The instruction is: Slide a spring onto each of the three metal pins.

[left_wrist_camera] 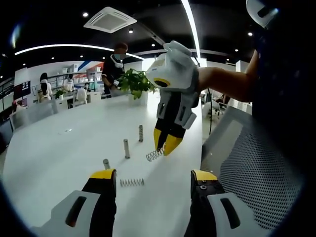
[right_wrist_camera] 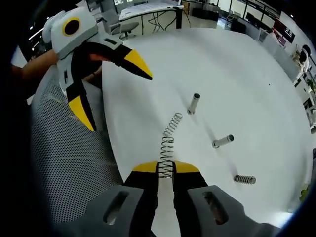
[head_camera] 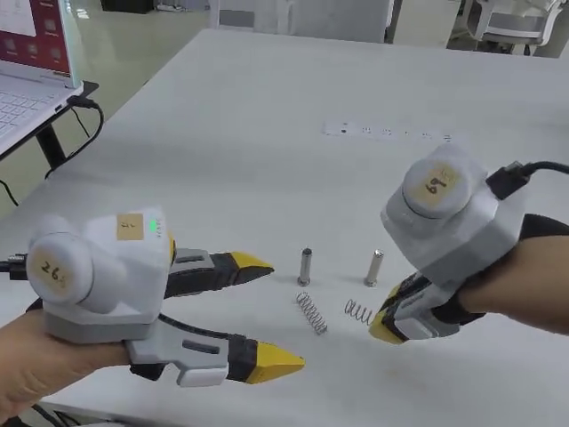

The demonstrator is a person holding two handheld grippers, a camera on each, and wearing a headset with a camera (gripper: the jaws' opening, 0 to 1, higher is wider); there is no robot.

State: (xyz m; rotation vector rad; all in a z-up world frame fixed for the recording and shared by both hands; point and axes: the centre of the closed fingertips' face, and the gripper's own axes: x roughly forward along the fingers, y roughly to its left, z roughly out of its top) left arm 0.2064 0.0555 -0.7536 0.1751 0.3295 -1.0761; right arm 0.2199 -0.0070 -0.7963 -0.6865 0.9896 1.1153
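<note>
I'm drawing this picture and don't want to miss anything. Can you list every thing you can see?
table: one, white, under everything
bare pins: two, silver, standing mid-table
sprung pin: one, silver, wearing a spring, beside the bare ones
loose spring: one, silver, lying near the bare pins
gripped spring: one, silver, pinched at one end
power strip: one, white, farther back on the table
laptop: one, white keys, red screen, left of the table
plant: one, green, table's far end
left gripper: one, white, yellow tips, open
right gripper: one, same colours, shut on the gripped spring
</note>
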